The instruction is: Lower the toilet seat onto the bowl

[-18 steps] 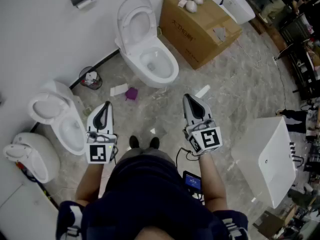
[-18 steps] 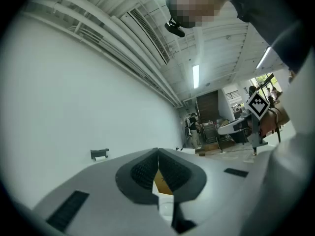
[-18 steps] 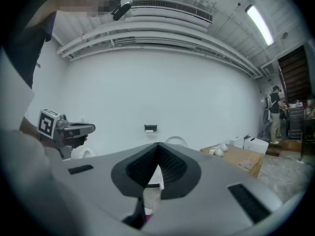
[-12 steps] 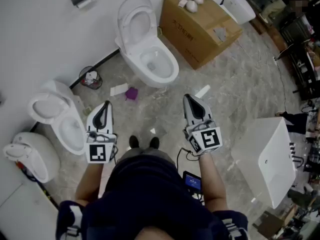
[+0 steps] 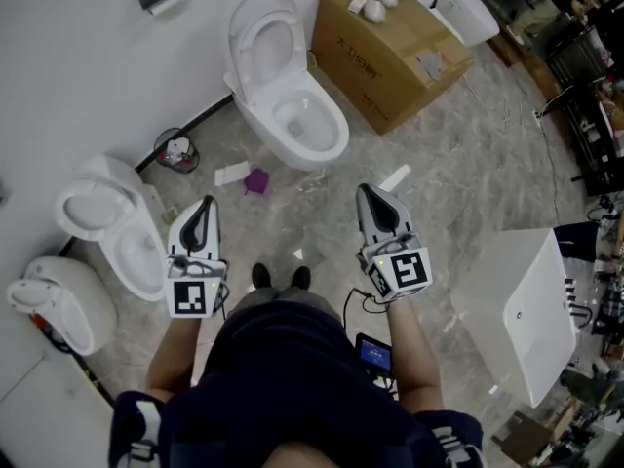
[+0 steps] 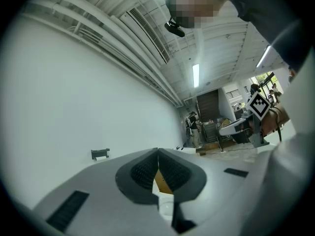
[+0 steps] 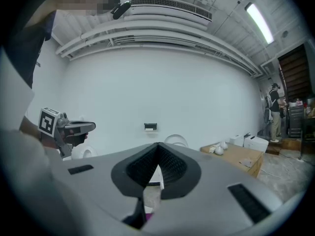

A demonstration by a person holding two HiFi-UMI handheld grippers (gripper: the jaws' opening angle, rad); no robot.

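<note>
Both grippers are up in front of you with nothing in them: the left gripper [image 5: 207,209] has its jaws pressed together on air, and the right gripper [image 5: 367,193] is likewise closed and empty. The white oval toilet seat [image 5: 261,33] stands upright against the wall, well ahead of both sets of jaws and roughly between them. In the right gripper view it peeks out just above and right of the closed tips. The white ceramic bowl [image 5: 334,136] beneath it lies uncovered. By my reading the job has not begun. You have the whole approach left, then a touch on the seat's top edge, then the swing down onto the rim. The brown cardboard box [image 5: 390,57] sits beyond the right jaws, beside the bowl — mind it.
</note>
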